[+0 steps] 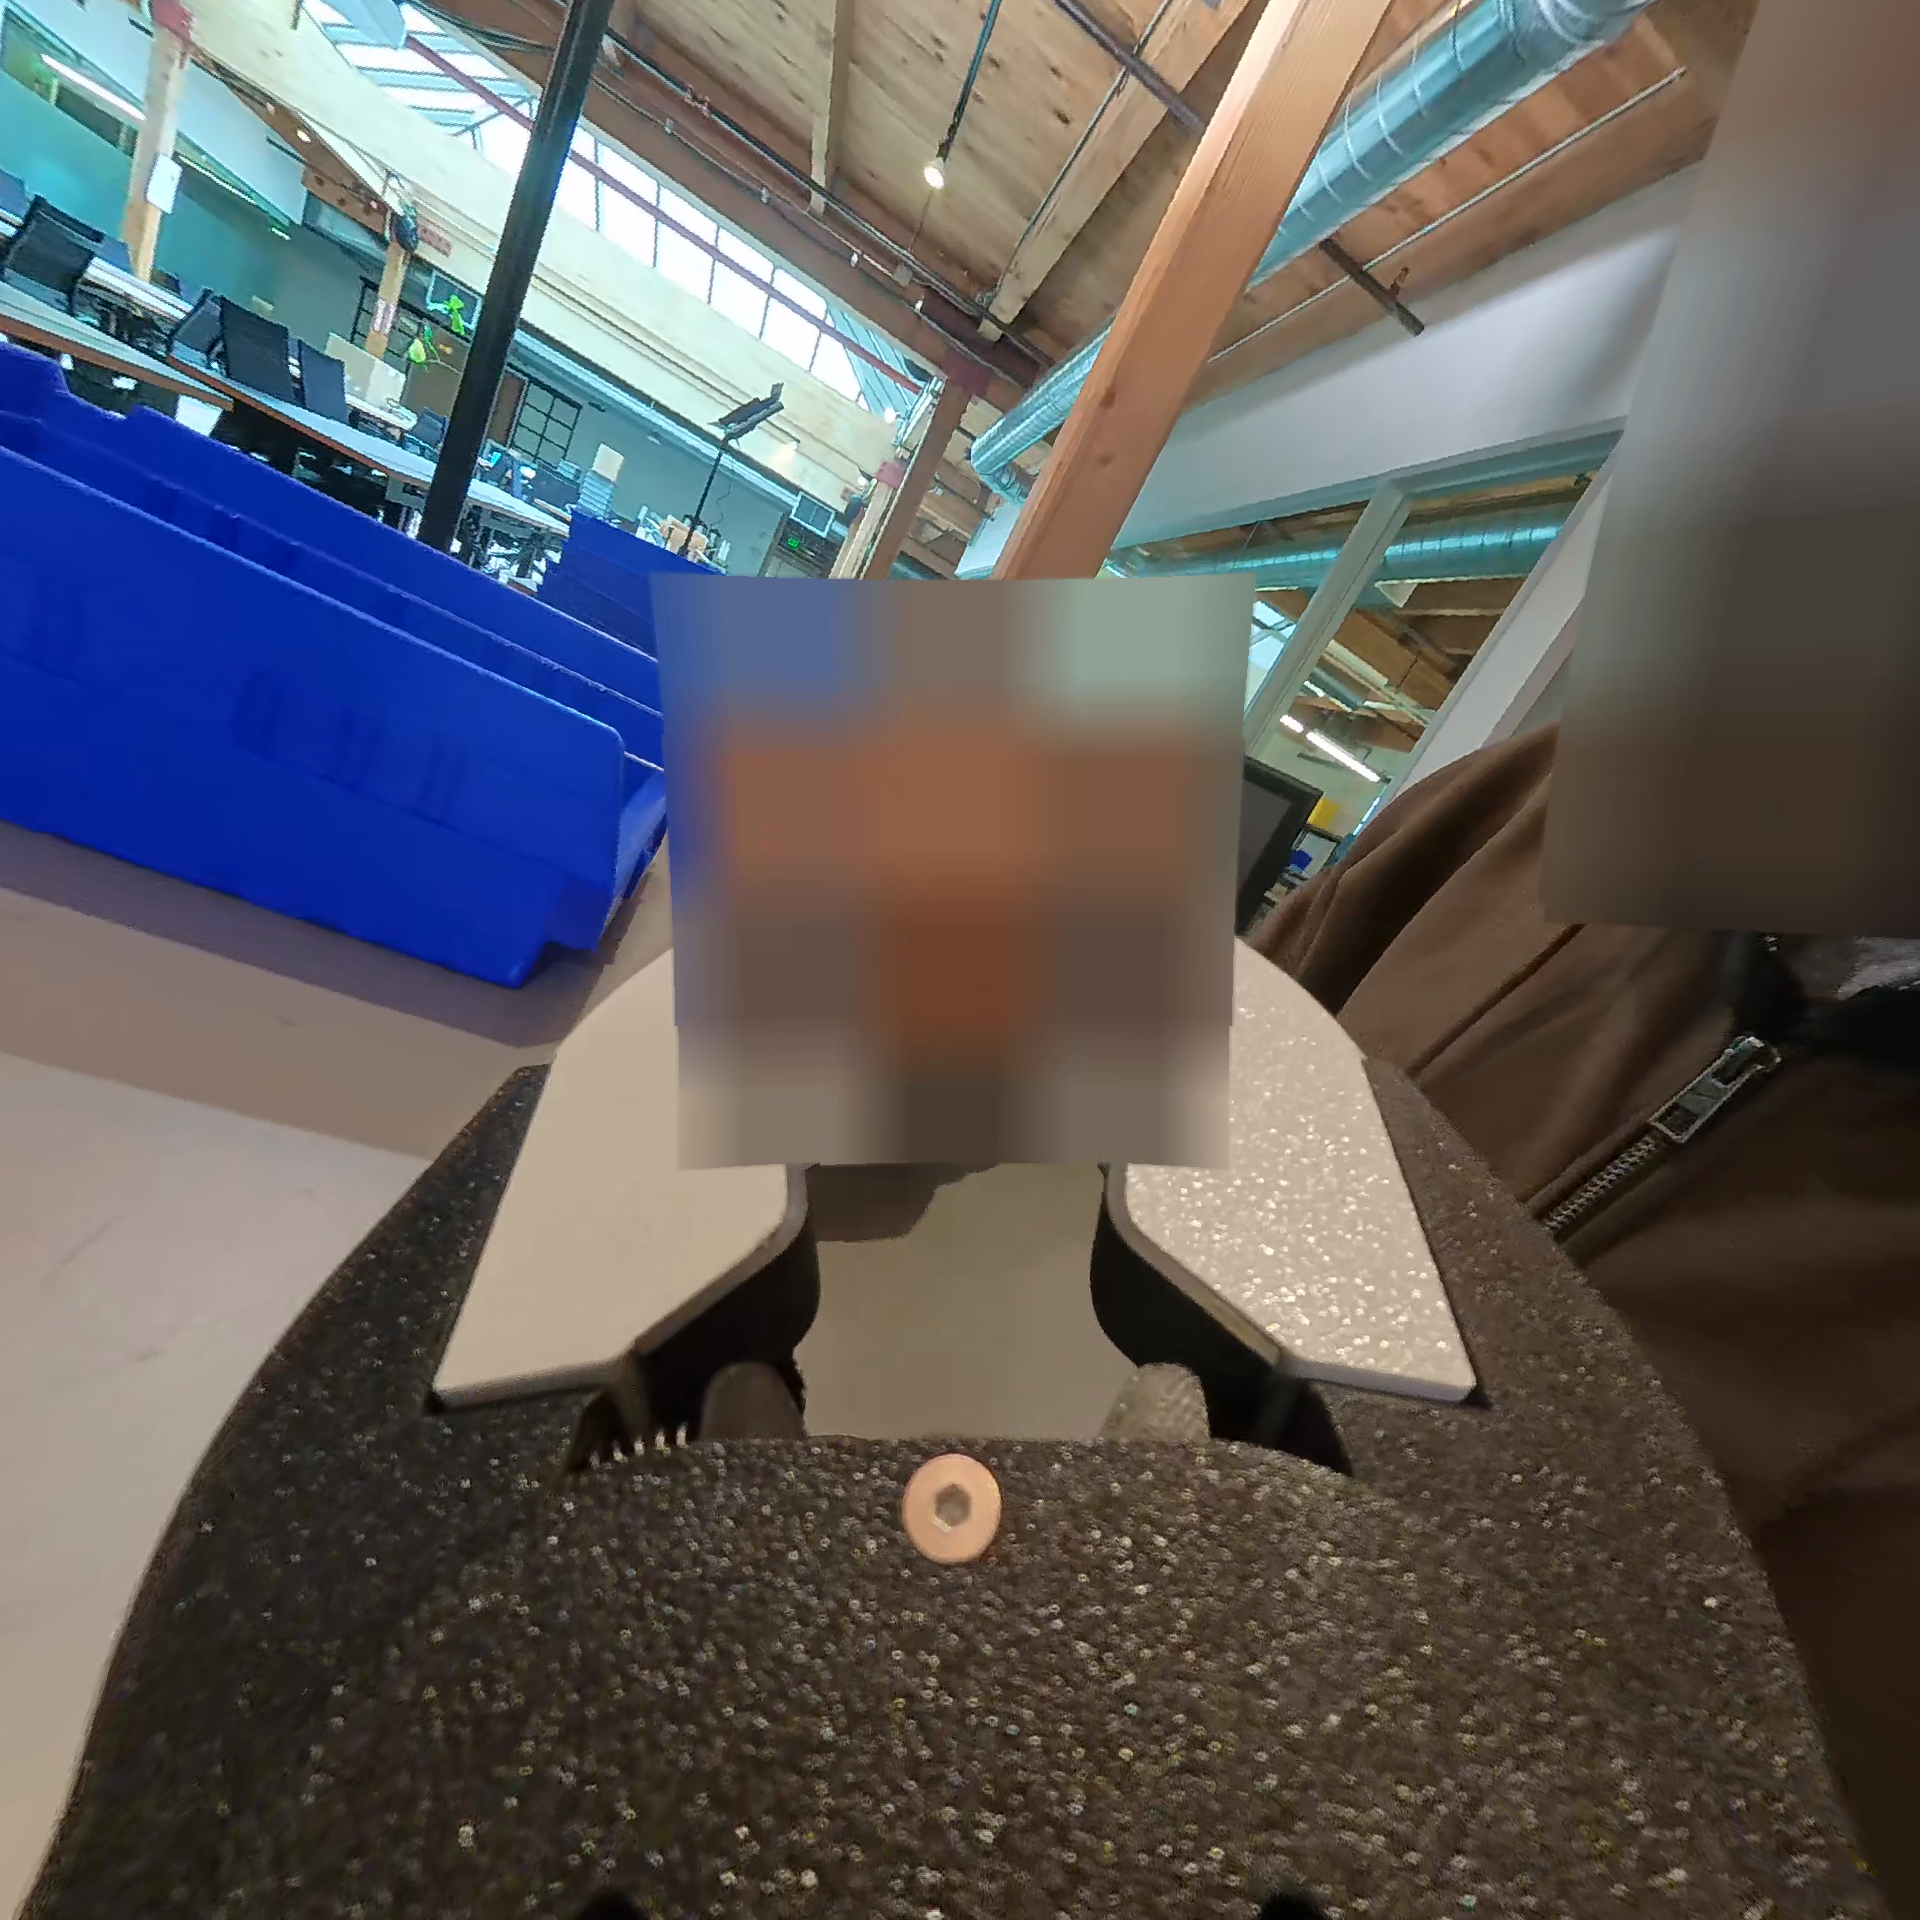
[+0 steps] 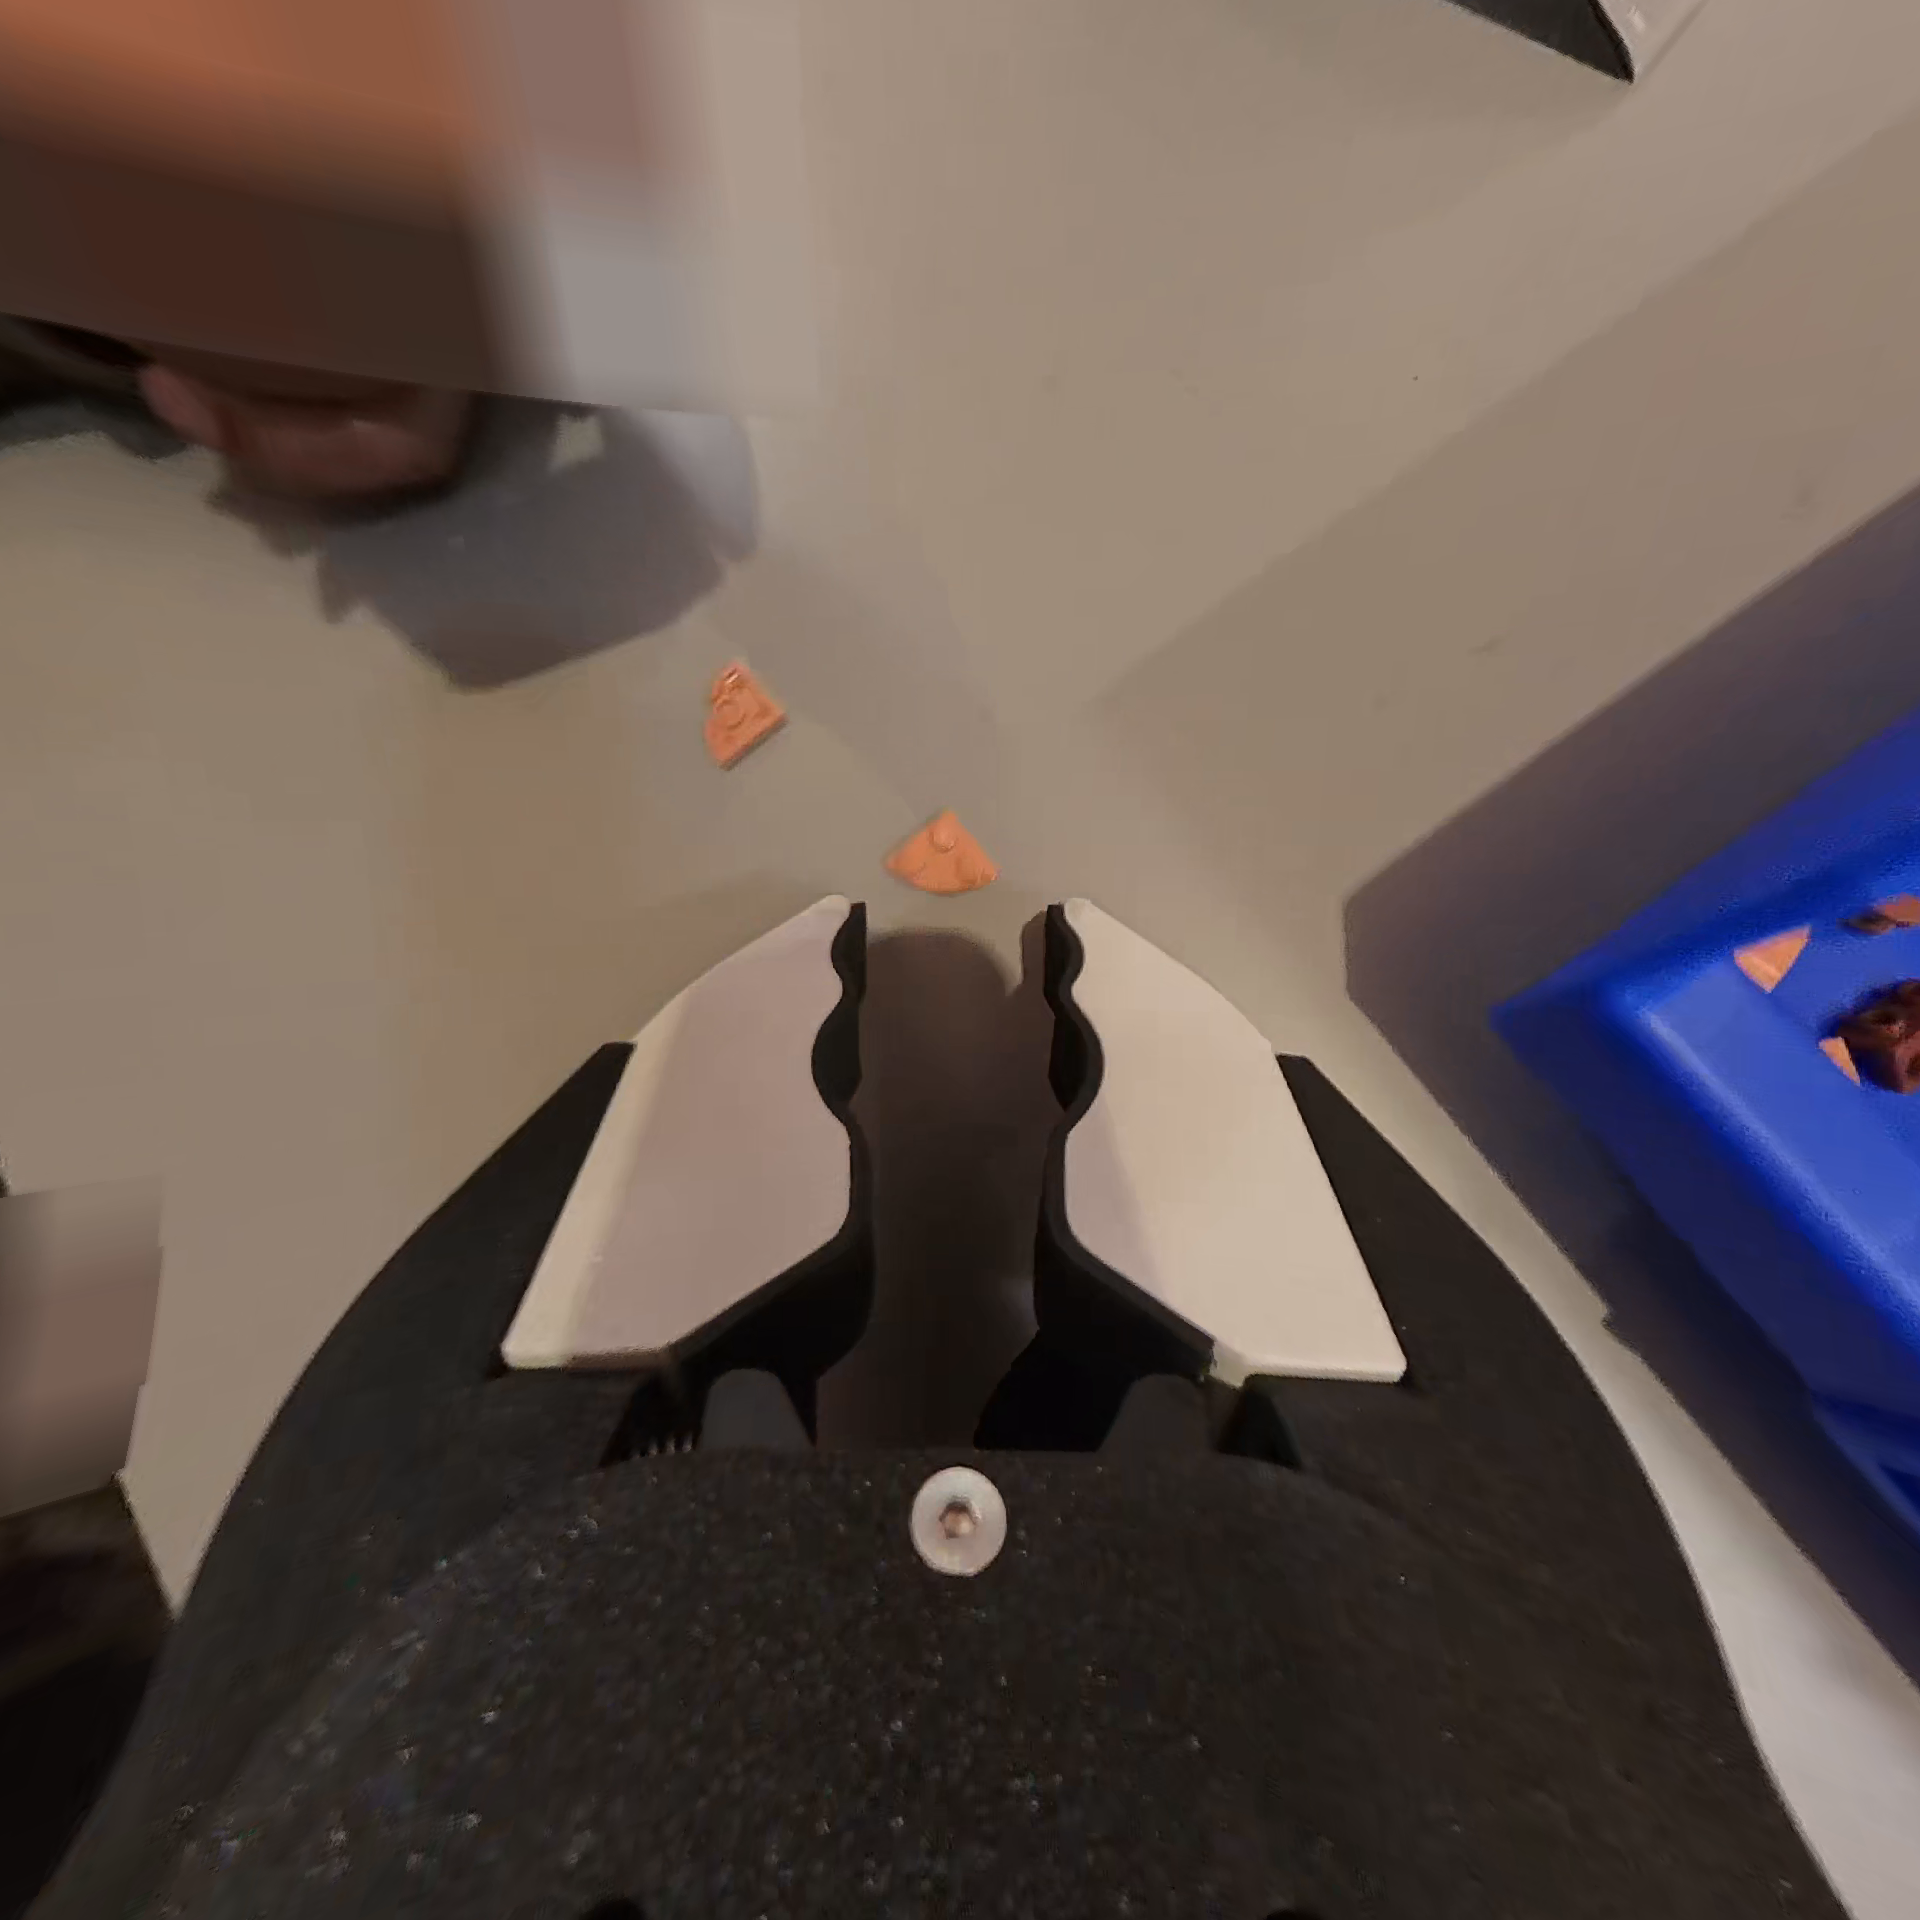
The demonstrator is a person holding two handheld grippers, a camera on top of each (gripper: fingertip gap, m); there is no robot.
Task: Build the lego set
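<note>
While two small orange quarter-round lego plates lie loose on the pale grey tabletop (image 2: 1195, 416), the nearer plate (image 2: 940, 854) sits just beyond the right gripper (image 2: 951, 920); the farther plate (image 2: 741, 717) is apart, to its left. Right fingers are parted, holding nothing, pointed down at the table. A blue plastic bin (image 2: 1714, 1143) at right holds more orange pieces. The left gripper (image 1: 951, 1179) tilts upward, tips masked; grip cannot be told. Blue bins (image 1: 312, 748) stand left. No legible writing.
</note>
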